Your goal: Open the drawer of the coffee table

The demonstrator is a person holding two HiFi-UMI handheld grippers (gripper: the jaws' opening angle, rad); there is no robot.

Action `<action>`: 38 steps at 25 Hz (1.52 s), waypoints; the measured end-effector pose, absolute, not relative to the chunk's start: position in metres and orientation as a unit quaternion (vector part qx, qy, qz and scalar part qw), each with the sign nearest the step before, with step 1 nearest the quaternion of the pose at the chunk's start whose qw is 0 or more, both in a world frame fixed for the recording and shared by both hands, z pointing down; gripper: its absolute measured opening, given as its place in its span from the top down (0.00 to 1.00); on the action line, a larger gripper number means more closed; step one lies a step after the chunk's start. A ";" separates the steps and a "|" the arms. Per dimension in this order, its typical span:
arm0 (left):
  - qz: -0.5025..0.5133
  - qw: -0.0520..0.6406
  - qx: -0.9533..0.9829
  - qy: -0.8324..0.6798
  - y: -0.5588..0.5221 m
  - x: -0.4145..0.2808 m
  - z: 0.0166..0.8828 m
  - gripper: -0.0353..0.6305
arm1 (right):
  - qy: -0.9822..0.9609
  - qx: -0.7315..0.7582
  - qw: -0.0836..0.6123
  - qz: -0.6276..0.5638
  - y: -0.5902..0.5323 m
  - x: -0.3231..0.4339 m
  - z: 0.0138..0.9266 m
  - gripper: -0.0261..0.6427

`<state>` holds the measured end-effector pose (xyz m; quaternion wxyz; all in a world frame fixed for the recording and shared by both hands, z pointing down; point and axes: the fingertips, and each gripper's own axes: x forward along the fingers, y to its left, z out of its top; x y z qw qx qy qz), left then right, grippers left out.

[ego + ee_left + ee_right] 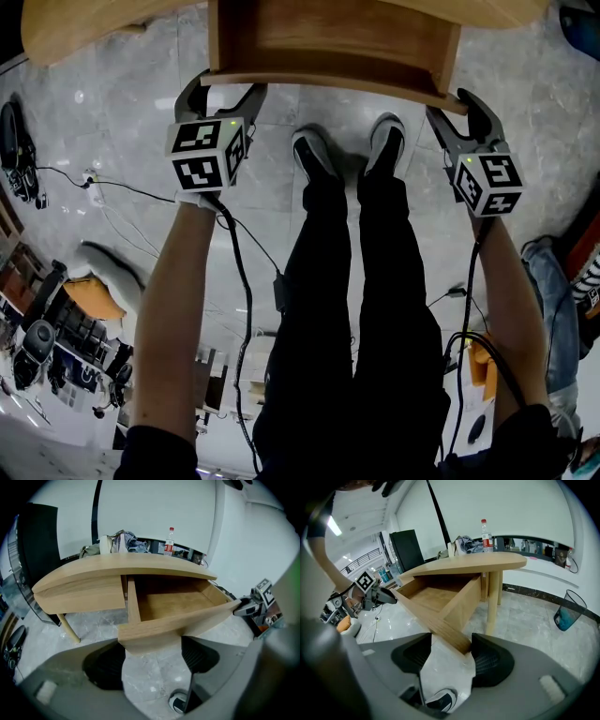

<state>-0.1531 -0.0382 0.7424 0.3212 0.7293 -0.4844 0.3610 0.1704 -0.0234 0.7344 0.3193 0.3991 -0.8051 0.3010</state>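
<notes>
The wooden coffee table (93, 569) has its drawer (173, 604) pulled out, and the drawer's inside is bare. In the head view the drawer front (328, 82) lies just beyond the person's shoes. My left gripper (225, 86) is shut on the front's left end, and the corner (140, 637) sits between both pads. At the right end, my right gripper (450, 101) is shut on the other corner (457, 641). Each gripper view shows the other gripper at the far end of the front: the right gripper (248, 605) and the left gripper (377, 595).
A water bottle (487, 529) and a heap of cloth (122, 542) rest on the tabletop's far side. A table leg (492, 602) stands right of the drawer, with a blue-lined bin (568, 611) beyond. The person's shoes (314, 150) and cables (94, 178) are on the marble floor.
</notes>
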 end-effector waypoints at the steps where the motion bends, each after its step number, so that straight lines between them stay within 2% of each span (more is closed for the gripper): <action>1: 0.362 0.322 0.729 -0.484 -0.035 -0.153 0.743 0.36 | -0.805 0.398 0.320 0.302 -0.020 0.171 0.735 0.57; 23: 0.383 0.337 0.714 -0.479 -0.015 -0.155 0.764 0.36 | -0.797 0.380 0.351 0.312 0.001 0.168 0.757 0.56; 28: 0.426 0.329 0.708 -0.456 0.002 -0.162 0.769 0.36 | -0.787 0.372 0.355 0.341 0.007 0.171 0.757 0.54; 32: 0.468 0.360 0.674 -0.444 0.057 -0.192 0.756 0.36 | -0.763 0.379 0.354 0.386 0.019 0.191 0.739 0.56; 35: 0.469 0.388 0.647 -0.460 0.092 -0.215 0.737 0.36 | -0.753 0.391 0.357 0.390 0.022 0.208 0.714 0.57; 38: 0.453 0.392 0.649 -0.469 0.101 -0.219 0.706 0.36 | -0.754 0.405 0.330 0.399 0.017 0.209 0.678 0.59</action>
